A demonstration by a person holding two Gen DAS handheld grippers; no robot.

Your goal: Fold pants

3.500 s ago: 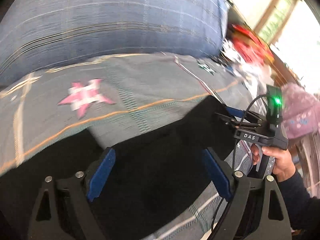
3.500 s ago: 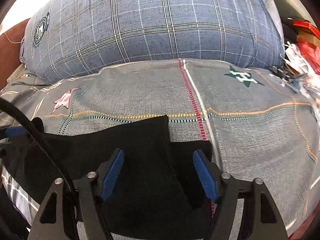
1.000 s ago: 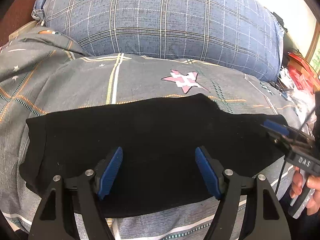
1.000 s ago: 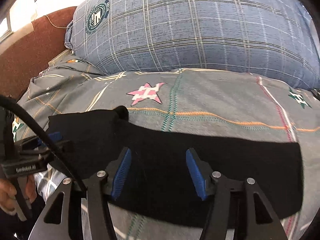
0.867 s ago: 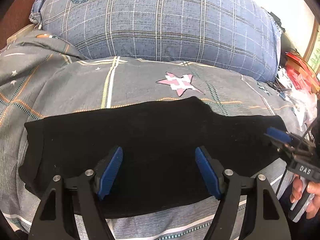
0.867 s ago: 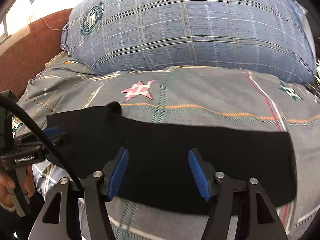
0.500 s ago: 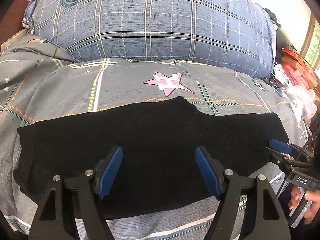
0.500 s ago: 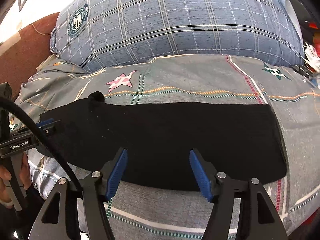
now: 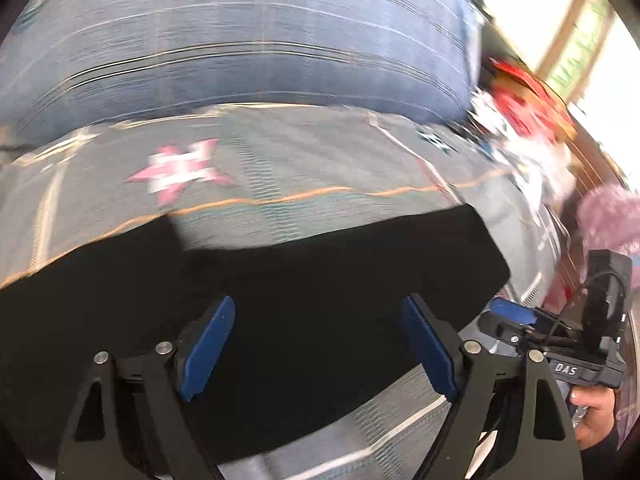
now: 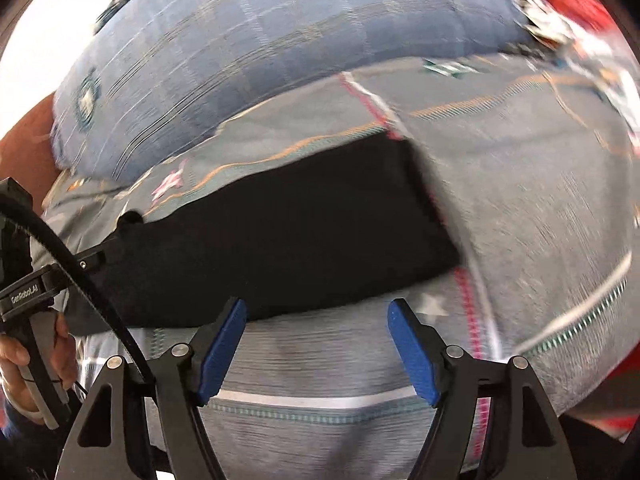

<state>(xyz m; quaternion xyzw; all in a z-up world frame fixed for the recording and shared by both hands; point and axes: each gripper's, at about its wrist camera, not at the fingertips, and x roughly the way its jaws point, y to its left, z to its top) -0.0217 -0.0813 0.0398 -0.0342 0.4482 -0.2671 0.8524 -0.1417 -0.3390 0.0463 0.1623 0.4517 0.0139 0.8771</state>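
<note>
Black pants (image 9: 280, 300) lie folded in a long strip across the grey bedspread (image 9: 312, 160). My left gripper (image 9: 318, 320) hangs over the strip near its right end, jaws opening, nothing pressed between the blue pads (image 9: 208, 344). The right gripper (image 9: 512, 316) shows at the right edge of the left wrist view, held by a hand. In the right wrist view the pants (image 10: 288, 240) lie ahead, and my right gripper (image 10: 318, 328) is over bare bedspread (image 10: 540, 220) just in front of their near edge, jaws opening and empty. The left gripper (image 10: 92, 260) shows at that view's left. Both views are blurred.
A large blue plaid pillow (image 9: 240, 40) fills the far side of the bed. Red and white clutter (image 9: 524, 112) and a pink fuzzy thing (image 9: 608, 220) sit off the bed's right side. A brown headboard (image 10: 24, 148) shows at far left.
Both views have swung right along the pants; the strip's right end now lies near both grippers. The right gripper has drawn back off the fabric onto bare bedspread. Both jaws stand wider.
</note>
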